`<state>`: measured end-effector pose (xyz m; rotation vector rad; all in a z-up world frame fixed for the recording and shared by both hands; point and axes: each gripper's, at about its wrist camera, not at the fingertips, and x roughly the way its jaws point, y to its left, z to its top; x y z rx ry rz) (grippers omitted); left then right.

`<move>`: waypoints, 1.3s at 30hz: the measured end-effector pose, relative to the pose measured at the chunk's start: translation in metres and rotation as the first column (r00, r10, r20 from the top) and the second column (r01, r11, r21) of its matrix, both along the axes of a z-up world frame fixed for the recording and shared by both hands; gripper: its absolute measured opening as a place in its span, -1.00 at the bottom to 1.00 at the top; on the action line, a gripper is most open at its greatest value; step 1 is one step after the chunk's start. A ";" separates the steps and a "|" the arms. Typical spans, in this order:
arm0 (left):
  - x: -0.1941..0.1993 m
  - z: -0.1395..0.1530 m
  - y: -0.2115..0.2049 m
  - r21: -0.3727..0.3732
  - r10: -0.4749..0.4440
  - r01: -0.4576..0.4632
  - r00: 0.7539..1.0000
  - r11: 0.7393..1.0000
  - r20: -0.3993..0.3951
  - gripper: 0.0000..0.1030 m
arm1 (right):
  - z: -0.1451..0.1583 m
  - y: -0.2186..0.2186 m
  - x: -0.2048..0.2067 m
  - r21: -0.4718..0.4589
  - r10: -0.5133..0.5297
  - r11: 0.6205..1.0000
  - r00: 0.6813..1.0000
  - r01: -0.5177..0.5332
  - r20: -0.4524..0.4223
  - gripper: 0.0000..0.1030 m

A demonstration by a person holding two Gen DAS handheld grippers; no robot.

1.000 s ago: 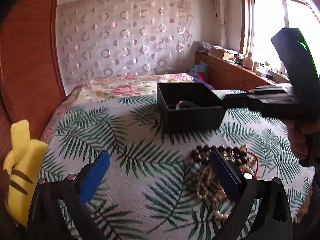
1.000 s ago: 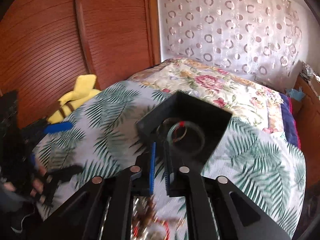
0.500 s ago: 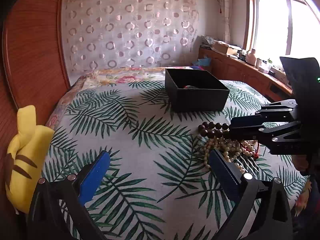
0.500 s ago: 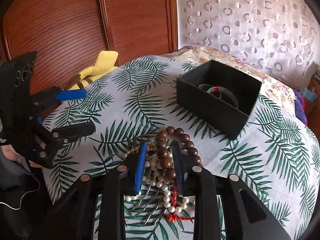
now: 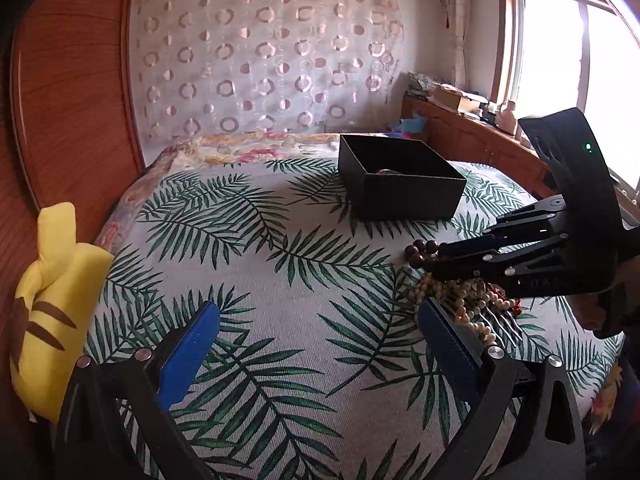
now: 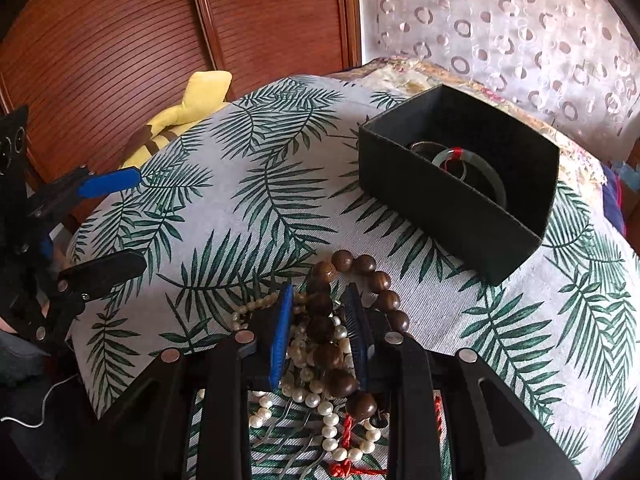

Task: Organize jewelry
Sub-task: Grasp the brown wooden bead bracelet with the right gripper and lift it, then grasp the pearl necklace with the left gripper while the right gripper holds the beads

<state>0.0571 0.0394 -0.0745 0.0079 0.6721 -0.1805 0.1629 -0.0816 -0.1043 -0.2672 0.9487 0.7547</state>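
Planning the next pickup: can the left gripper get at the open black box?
Probably yes: the left gripper is open, and only bare leaf-print cloth lies between it and the open black box.

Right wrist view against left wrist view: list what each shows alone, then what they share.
Only the right wrist view shows the pale green bangle with red thread in the box and the right gripper closing around brown wooden beads. Only the left wrist view shows the bright window and wooden counter. Both show the black open box, leaf-print cloth, yellow plush toy and pearl strands.
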 end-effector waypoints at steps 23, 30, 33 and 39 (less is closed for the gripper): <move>-0.005 -0.016 -0.052 0.016 -0.169 0.171 0.982 0.985 -0.084 0.47 | 0.093 -0.087 -0.046 0.178 -0.176 0.975 0.950 0.133 0.256 -0.71; -0.001 -0.023 -0.070 0.013 -0.234 0.238 0.961 0.971 -0.148 -0.34 | 0.097 -0.096 -0.055 0.175 -0.183 0.975 0.944 0.139 0.273 -0.71; 0.003 -0.026 -0.074 0.016 -0.242 0.248 0.956 0.969 -0.168 -0.52 | 0.095 -0.099 -0.056 0.181 -0.189 0.973 0.945 0.144 0.267 -0.71; 0.008 -0.029 -0.086 0.056 -0.260 0.275 0.947 0.960 -0.188 -0.57 | 0.090 -0.103 -0.057 0.185 -0.198 0.971 0.946 0.153 0.257 -0.71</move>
